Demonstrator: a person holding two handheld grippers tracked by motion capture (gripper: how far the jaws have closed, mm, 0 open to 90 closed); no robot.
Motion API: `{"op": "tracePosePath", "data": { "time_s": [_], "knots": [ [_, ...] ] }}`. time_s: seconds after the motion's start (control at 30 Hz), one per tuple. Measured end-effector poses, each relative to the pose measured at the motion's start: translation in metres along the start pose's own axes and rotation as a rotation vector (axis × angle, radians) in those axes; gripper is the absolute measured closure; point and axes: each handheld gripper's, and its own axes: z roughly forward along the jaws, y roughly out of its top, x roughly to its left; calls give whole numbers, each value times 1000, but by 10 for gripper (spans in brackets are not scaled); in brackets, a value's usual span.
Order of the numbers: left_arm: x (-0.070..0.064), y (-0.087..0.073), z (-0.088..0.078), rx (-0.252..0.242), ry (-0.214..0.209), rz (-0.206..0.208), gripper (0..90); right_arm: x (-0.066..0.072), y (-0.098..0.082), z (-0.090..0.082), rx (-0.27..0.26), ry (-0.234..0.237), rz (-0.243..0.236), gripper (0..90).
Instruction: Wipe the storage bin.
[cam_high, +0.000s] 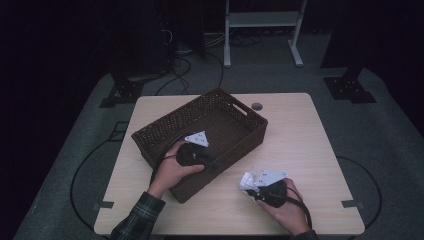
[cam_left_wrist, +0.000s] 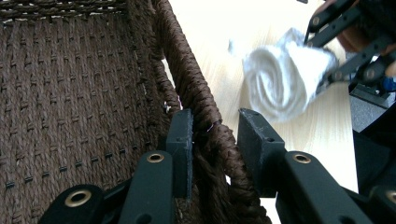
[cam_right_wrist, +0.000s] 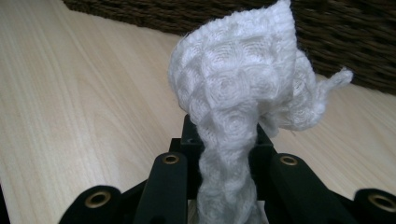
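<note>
From above, a brown basket (cam_high: 200, 137) sits on the counter (cam_high: 300, 145). The left gripper (cam_high: 192, 152) is at the basket's near wall. The right gripper (cam_high: 260, 189) is over the counter near the basket, with a white cloth (cam_high: 247, 180) at its tip.

In the left gripper view, one of its fingers (cam_left_wrist: 182, 140) is inside the basket (cam_left_wrist: 70, 93) and the other outside, with the rim between them. The inside one touches the wall. I cannot tell if the outside one does. The cloth (cam_left_wrist: 280, 79) hangs past the rim, over the counter (cam_left_wrist: 224, 28).

In the right gripper view, its fingers (cam_right_wrist: 191, 140) squeeze the cloth (cam_right_wrist: 238, 84) tight.
</note>
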Motion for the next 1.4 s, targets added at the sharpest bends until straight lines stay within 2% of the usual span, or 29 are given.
{"op": "tracePosePath", "data": {
  "time_s": [0.33, 0.37, 0.5, 0.67, 0.8, 0.93, 1.03, 1.1, 1.3, 1.4],
  "knots": [
    [-1, 0, 0, 0, 8, 6, 663, -17, -25, -26, -8, -58, 102, 743],
    [-1, 0, 0, 0, 8, 7, 664, -19, -29, -30, -12, -67, 123, 743],
    [0, 2, -1, -3, -2, 6, 663, -24, -37, -36, -14, -90, 157, 743],
    [0, 8, -10, -24, -16, 10, 657, -29, -40, -38, -16, -109, 169, 743],
    [-5, 15, -28, -31, -7, 21, 667, -33, -42, -37, -16, -118, 159, 743],
    [-8, 13, -43, -20, 0, -8, 766, -34, -43, -39, -17, -126, 166, 743],
    [-11, 9, -53, -1, 11, -28, 853, -35, -43, -41, -13, -130, 177, 743],
    [-12, 4, -62, -8, 14, -49, 900, -37, -44, -42, -13, -135, 178, 743],
    [-15, -18, -83, -1, 60, -73, 898, -42, -47, -45, -14, -143, 184, 743],
    [-18, -32, -94, -13, 72, -97, 882, -44, -47, -45, -15, -143, 186, 742]
  ]
}}
